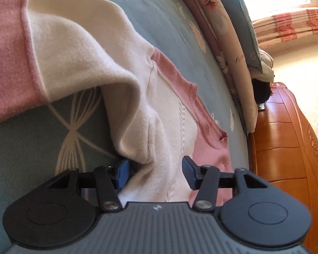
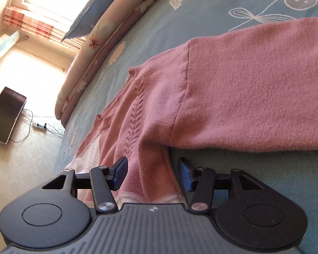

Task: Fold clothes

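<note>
A pink and cream knit sweater [image 1: 163, 114] lies spread on a blue patterned bedsheet [image 1: 159, 17]. In the left wrist view its cream side and cream sleeve with pink cuff [image 1: 59, 48] show. My left gripper [image 1: 155, 172] is open, its jaws on either side of the cream fabric near the armpit. In the right wrist view the pink side of the sweater [image 2: 233, 97] and its pink sleeve show. My right gripper [image 2: 152, 174] is open, its jaws on either side of the pink side seam below the armpit.
A folded floral quilt [image 1: 218, 31] and a blue pillow [image 1: 243, 21] lie along the far side of the bed. A wooden bed frame [image 1: 286, 139] stands at the right. A dark box [image 2: 6, 114] and a power strip [image 2: 40, 125] sit on the floor.
</note>
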`<state>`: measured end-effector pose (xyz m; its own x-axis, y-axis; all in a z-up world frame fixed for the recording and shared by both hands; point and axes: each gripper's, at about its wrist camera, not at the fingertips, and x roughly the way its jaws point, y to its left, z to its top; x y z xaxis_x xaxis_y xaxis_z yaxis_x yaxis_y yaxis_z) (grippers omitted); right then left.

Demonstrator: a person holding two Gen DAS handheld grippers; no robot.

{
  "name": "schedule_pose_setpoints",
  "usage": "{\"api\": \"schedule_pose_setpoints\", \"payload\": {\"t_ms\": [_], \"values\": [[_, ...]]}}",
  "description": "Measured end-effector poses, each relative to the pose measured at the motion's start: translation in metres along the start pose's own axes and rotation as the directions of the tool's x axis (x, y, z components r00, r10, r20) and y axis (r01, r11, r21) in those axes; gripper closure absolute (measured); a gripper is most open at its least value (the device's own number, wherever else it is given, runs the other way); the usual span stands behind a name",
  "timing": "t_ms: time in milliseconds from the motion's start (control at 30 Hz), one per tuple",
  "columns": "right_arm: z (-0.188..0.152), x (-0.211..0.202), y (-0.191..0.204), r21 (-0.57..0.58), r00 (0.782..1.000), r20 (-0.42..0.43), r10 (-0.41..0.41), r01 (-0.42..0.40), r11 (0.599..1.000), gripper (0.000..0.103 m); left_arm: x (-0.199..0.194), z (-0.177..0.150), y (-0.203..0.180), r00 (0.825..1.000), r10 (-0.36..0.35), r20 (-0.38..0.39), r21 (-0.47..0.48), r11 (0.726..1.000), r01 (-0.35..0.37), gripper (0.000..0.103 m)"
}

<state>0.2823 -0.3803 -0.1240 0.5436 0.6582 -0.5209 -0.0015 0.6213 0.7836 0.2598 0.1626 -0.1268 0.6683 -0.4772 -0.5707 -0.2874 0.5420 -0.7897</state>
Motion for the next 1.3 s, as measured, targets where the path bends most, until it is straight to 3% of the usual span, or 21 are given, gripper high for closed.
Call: {"api": "schedule_pose_setpoints", "payload": {"t_ms": [133,267,300,333,367,467,600,667,733,867,1000,1133,1233,1300], "values": [[0.007,0.006,-0.002,-0.003,0.998,0.07,0.005,-0.005,1.0,0.046,0.008,0.008,-0.005,0.996,0.004,0.09,0.031,0.999,-0.007,0.05],[0.013,0.006,0.006,-0.058,0.991,0.13,-0.037,0.045,0.997,0.046,0.004,0.02,-0.013,0.986,0.058,0.157,0.095,0.993,-0.074,0.053],[0.014,0.005,0.009,-0.085,0.988,0.147,-0.057,0.07,0.994,0.046,0.002,0.025,-0.014,0.982,0.08,0.174,0.113,0.989,-0.101,0.056],[0.016,0.004,0.012,-0.111,0.983,0.164,-0.077,0.096,0.989,0.046,0.0,0.031,-0.017,0.975,0.102,0.197,0.13,0.983,-0.129,0.065],[0.019,0.004,0.015,-0.131,0.979,0.179,-0.095,0.12,0.984,0.046,-0.003,0.037,-0.019,0.97,0.114,0.214,0.147,0.978,-0.147,0.065],[0.026,0.002,0.014,-0.152,0.972,0.201,-0.119,0.151,0.977,0.046,-0.006,0.049,-0.028,0.965,0.125,0.229,0.191,0.967,-0.17,0.067],[0.027,0.004,0.001,-0.133,0.979,0.175,-0.104,0.128,0.983,0.045,-0.004,0.057,-0.031,0.959,0.161,0.233,0.23,0.949,-0.215,0.067],[0.025,0.002,0.0,-0.152,0.976,0.185,-0.118,0.147,0.977,0.05,-0.002,0.06,-0.028,0.957,0.177,0.23,0.232,0.945,-0.231,0.067],[0.029,-0.004,0.003,-0.169,0.961,0.233,-0.148,0.19,0.967,0.074,0.0,0.065,-0.03,0.957,0.184,0.222,0.23,0.944,-0.235,0.068],[0.039,-0.006,0.01,-0.219,0.932,0.306,-0.196,0.27,0.938,0.074,0.009,0.061,-0.028,0.955,0.211,0.207,0.272,0.926,-0.263,0.067],[0.037,0.007,0.01,-0.237,0.937,0.228,-0.263,0.316,0.919,0.067,0.008,0.05,-0.028,0.954,0.21,0.215,0.331,0.903,-0.273,0.063],[0.022,-0.012,0.019,-0.232,0.932,0.206,-0.297,0.342,0.911,0.053,-0.004,0.043,-0.037,0.95,0.247,0.19,0.356,0.885,-0.301,0.057],[0.002,-0.033,0.028,-0.265,0.939,0.153,-0.307,0.338,0.903,0.053,-0.019,0.027,-0.047,0.94,0.289,0.181,0.424,0.839,-0.34,0.057],[-0.015,-0.046,0.031,-0.277,0.945,0.11,-0.308,0.326,0.904,0.053,-0.032,0.012,-0.052,0.943,0.292,0.161,0.462,0.822,-0.333,0.056]]}}
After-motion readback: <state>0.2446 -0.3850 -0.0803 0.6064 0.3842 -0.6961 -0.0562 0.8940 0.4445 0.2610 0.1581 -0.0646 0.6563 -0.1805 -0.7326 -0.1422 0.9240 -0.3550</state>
